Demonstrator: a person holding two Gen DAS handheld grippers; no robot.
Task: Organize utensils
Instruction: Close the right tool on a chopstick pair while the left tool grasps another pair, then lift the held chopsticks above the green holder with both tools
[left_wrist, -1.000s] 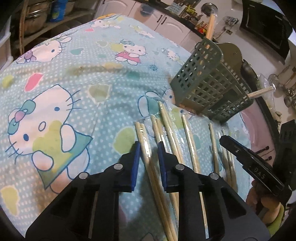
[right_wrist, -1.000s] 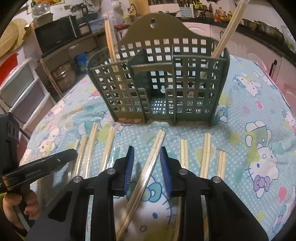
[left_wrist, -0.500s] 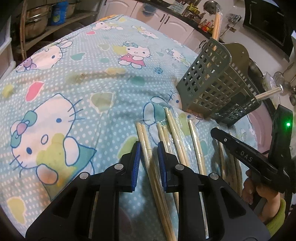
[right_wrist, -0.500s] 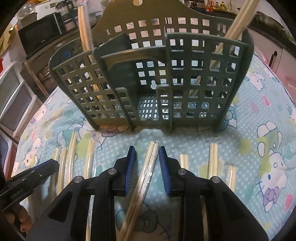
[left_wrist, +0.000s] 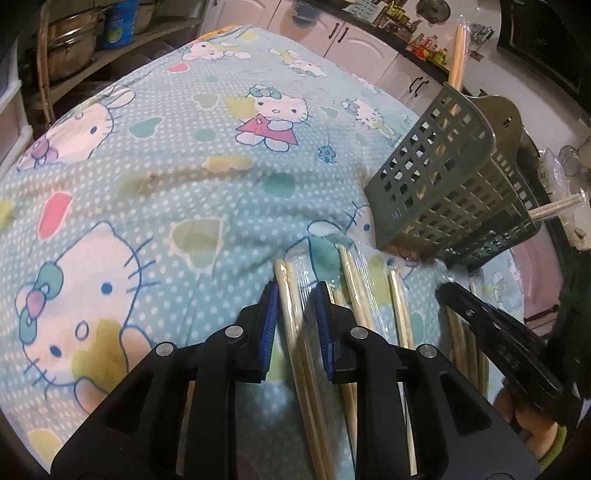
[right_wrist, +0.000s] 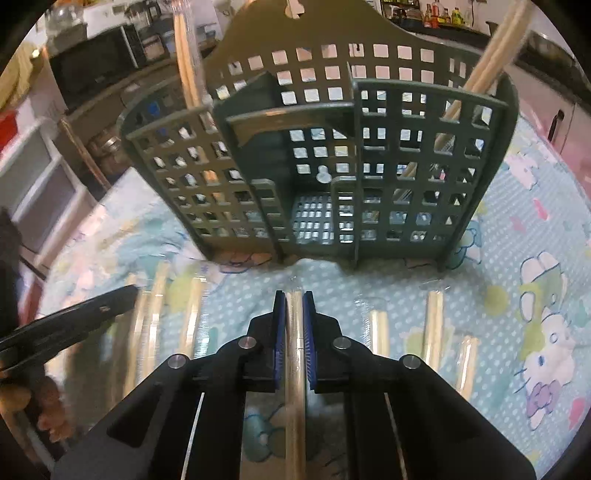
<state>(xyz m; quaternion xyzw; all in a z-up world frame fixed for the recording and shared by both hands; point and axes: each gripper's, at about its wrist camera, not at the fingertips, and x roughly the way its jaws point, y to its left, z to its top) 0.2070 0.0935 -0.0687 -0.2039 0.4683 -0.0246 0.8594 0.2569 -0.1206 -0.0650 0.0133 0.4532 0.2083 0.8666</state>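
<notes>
A dark green slotted utensil holder (right_wrist: 332, 155) stands on the Hello Kitty cloth (left_wrist: 155, 173); it also shows at the right of the left wrist view (left_wrist: 443, 192). Wrapped chopstick pairs stand in its left compartment (right_wrist: 186, 66) and right compartment (right_wrist: 498, 55). Several wrapped chopstick pairs lie in a row on the cloth before it. My right gripper (right_wrist: 294, 314) is shut on one wrapped pair (right_wrist: 295, 369). My left gripper (left_wrist: 295, 302) is open, its jaws on either side of another wrapped pair (left_wrist: 291, 314) lying on the cloth.
More wrapped pairs lie at right (right_wrist: 432, 325) and left (right_wrist: 192, 317) of my right gripper. Kitchen cabinets (left_wrist: 354, 37) and shelves with pots (left_wrist: 70, 40) lie beyond the table. The right gripper's side (left_wrist: 495, 332) shows in the left wrist view.
My right gripper moved closer to the holder and closed on the wrapped pair between its jaws. My left gripper moved a little forward along its pair and stayed open.
</notes>
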